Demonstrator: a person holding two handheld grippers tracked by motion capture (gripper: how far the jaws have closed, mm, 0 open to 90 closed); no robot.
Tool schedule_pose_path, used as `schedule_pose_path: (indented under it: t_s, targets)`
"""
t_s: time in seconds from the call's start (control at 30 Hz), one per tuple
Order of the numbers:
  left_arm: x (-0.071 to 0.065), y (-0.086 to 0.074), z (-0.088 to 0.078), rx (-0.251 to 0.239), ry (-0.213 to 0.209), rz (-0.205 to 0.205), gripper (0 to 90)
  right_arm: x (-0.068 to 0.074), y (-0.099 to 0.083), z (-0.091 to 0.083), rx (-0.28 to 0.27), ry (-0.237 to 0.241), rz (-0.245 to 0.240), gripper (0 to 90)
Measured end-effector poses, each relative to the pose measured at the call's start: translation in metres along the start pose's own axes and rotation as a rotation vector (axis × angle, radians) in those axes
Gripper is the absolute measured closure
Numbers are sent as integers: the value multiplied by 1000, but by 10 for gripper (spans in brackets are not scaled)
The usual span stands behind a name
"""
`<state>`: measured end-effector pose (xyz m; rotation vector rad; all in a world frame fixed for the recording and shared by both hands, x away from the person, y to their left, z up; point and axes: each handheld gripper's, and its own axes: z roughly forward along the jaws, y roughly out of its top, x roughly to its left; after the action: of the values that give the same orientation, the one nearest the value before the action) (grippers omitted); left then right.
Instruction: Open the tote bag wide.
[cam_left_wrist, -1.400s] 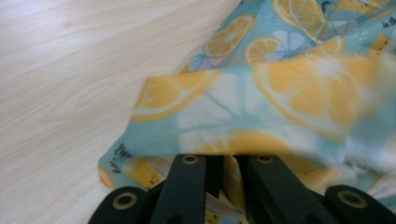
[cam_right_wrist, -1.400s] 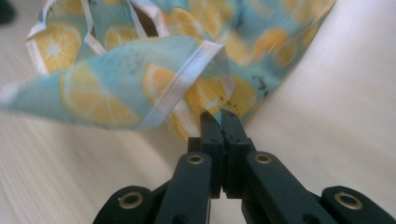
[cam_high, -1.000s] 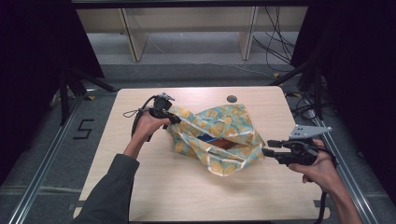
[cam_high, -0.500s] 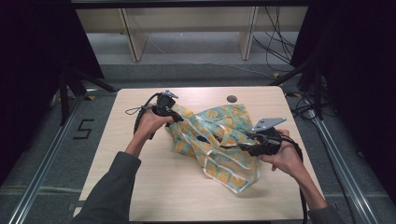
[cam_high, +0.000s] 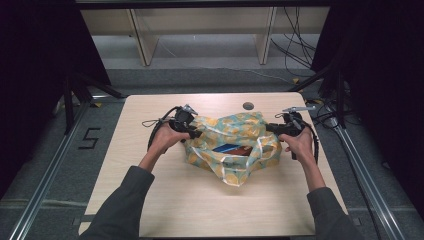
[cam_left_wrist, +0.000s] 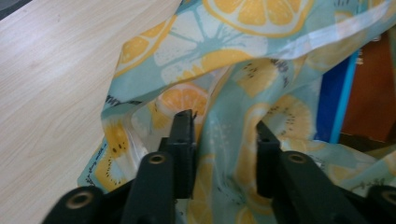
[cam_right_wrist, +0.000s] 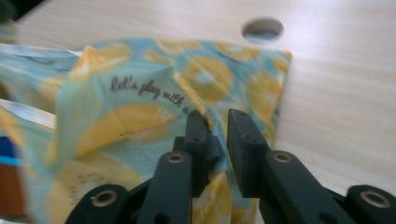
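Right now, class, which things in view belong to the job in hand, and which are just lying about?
In the job:
bag
blue item inside it
left gripper, on the bag's edge
right gripper, closing on the bag's other edge

Lying about:
table hole
floor cables
shelf

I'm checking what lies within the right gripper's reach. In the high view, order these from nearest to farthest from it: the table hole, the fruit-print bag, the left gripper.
1. Fruit-print bag: its right edge sits between the jaws of the right gripper, which have just been closing.
2. Table hole: behind the bag, toward the far edge.
3. Left gripper: across the bag, at its left side.
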<state>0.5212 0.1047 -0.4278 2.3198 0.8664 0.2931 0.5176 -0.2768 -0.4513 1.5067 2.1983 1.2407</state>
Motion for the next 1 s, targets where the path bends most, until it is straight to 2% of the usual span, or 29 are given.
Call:
schedule_pose_path:
  t_s: [0.03,0.07,0.1,0.13,0.17,0.2,0.23,0.27,0.3,0.33,0.37,0.4,0.43,0.47,0.53,0.57,0.6,0.63,0.67,0.7,0.77,0.8,0.83,0.87,0.9,0.93,0.97,1.0]
  targets:
    - [-1,0,0,-10,6,-22,648,-8,-1,6,-3,-21,-47,776]
    - [-2,1,-2,-11,2,-14,634,-11,-3,11,7,-49,-45,767]
    - [-5,3,-8,5,-12,14,609,-11,-4,11,29,-68,-32,767]
    - [-10,4,-11,-10,-27,18,571,-11,-4,12,40,-87,-24,767]
    - [-14,6,-21,10,-49,66,532,-11,-4,13,38,-86,-24,768]
    - [-20,7,-25,-7,-43,59,508,-14,-5,17,8,-85,-75,768]
    - [-28,11,-33,-22,-22,72,483,-10,-5,16,35,-89,-30,766]
    - [-34,15,-39,-31,-9,94,455,-13,-5,17,48,-106,-56,762]
    - [-40,19,-46,-54,-5,114,446,-13,-3,18,47,-109,-69,762]
    - [-44,23,-50,-79,-6,117,443,-14,-4,20,45,-99,-71,760]
    - [-50,27,-54,-117,-8,120,447,-13,-4,22,38,-121,-63,756]
    - [-57,33,-58,-158,-10,135,448,-11,-5,23,66,-120,-28,756]
    - [-63,37,-60,-182,-4,154,450,-12,-5,23,83,-140,-70,752]
    - [-67,42,-61,-208,-14,167,453,-12,-5,25,68,-137,-59,750]
    - [-72,49,-58,-247,-83,146,462,-12,-5,26,54,-128,-58,744]
    - [-76,53,-51,-234,-106,165,470,-14,-5,26,64,-102,-56,741]
    - [-79,55,-42,-197,-92,177,471,-15,-5,26,76,-67,-55,736]
    - [-80,57,-32,-152,-69,206,467,-15,-5,26,57,-80,-63,733]
    - [-80,59,-21,-107,-51,236,466,-16,-4,24,66,-57,-53,728]
    - [-79,60,-6,-81,-38,238,463,-16,-4,24,65,-54,-52,722]
    - [-77,59,13,-61,-36,253,450,-13,-5,23,84,-65,-26,711]
    - [-78,58,19,-54,-36,254,442,-14,-6,23,69,-52,-47,709]
    - [-78,58,29,-34,-42,280,442,-15,-6,22,62,-51,-56,707]
    - [-79,57,37,-25,-45,291,428,-16,-7,23,39,-53,-87,701]
    - [-80,56,42,-20,-43,293,412,-13,-7,19,73,-45,-25,695]
    - [-80,56,50,-3,-42,308,401,-13,-7,19,77,-43,-28,691]
    - [-81,55,55,6,-42,309,380,-12,-7,17,76,-79,-27,689]
    - [-80,55,60,13,-39,309,364,-12,-9,18,34,-81,-23,681]
